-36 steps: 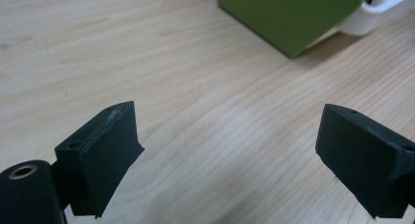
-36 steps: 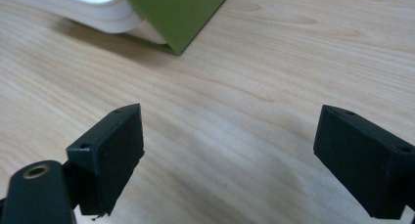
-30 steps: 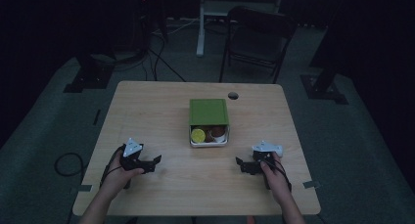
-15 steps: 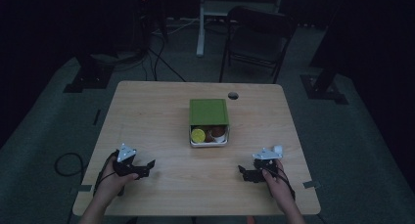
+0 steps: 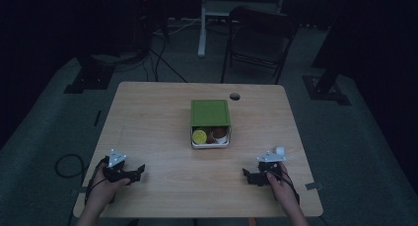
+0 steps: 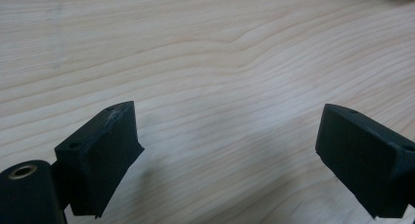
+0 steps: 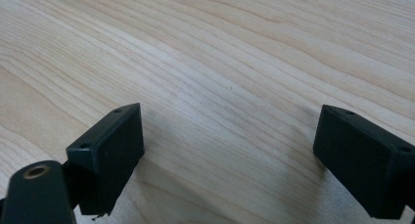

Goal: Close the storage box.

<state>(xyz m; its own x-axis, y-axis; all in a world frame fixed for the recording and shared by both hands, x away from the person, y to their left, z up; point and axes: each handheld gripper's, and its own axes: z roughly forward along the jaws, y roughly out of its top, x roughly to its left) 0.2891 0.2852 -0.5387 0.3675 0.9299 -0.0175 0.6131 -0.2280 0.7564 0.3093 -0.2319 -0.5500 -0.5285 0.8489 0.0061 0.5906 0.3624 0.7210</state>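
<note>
High view: green box (image 5: 210,112) half-open, lime (image 5: 199,135) inside

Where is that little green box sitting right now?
In the high view, the green box sits at the middle of the wooden table, slightly toward its far edge, ahead of and between the left gripper and right gripper, untouched by either.

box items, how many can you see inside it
3 in the box, at its open near end: a yellow-green one left, a brown one middle, a white one right. The green lid may hide more.
</note>
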